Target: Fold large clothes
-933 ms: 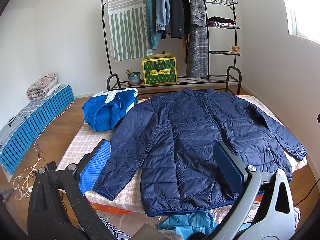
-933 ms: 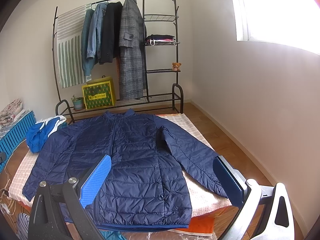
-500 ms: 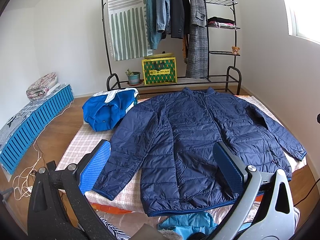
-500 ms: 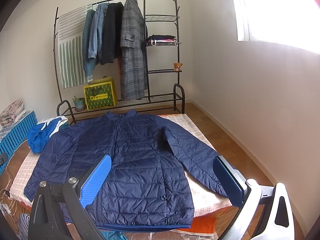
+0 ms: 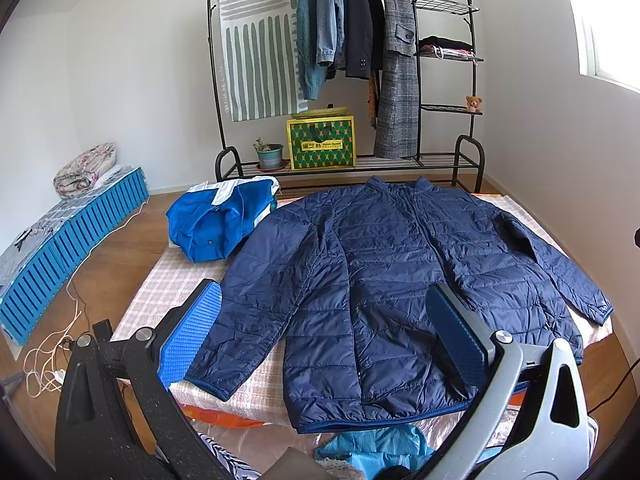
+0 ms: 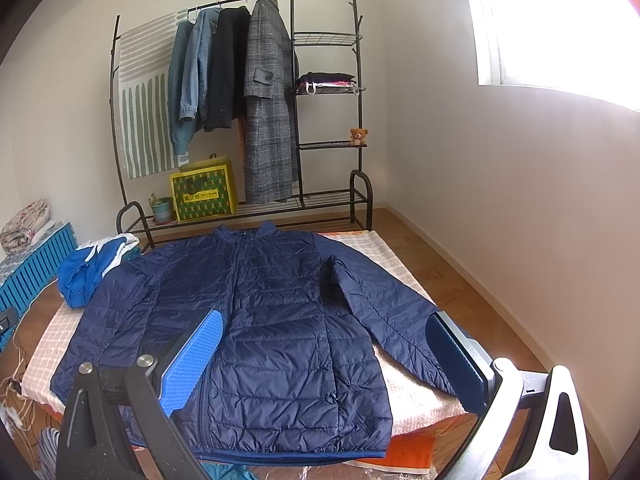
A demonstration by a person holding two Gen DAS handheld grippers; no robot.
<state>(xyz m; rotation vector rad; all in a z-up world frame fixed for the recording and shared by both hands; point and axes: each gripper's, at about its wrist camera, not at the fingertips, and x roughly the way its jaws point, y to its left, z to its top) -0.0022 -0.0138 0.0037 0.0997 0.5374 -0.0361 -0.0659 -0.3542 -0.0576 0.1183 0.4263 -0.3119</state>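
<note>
A navy quilted puffer jacket point(image 5: 384, 276) point(image 6: 256, 320) lies flat and zipped on a checked cloth over a low bed, collar toward the rack, both sleeves spread outward. My left gripper point(image 5: 324, 332) hovers open over the jacket's near hem, left of centre, holding nothing. My right gripper point(image 6: 324, 356) hangs open above the hem and the right sleeve point(image 6: 384, 312), also empty. Neither touches the fabric.
A crumpled bright blue and white garment point(image 5: 220, 220) sits at the bed's far left corner. A black clothes rack point(image 5: 360, 60) with hanging coats, a yellow-green box point(image 5: 322, 144) and a potted plant stands behind. A blue slatted crate point(image 5: 68, 248) and cables lie left; a teal garment point(image 5: 376, 448) lies below the hem.
The right wrist view has drifted slightly to the right, so the jacket sits a little further left. The left gripper and the jacket have stayed put.
</note>
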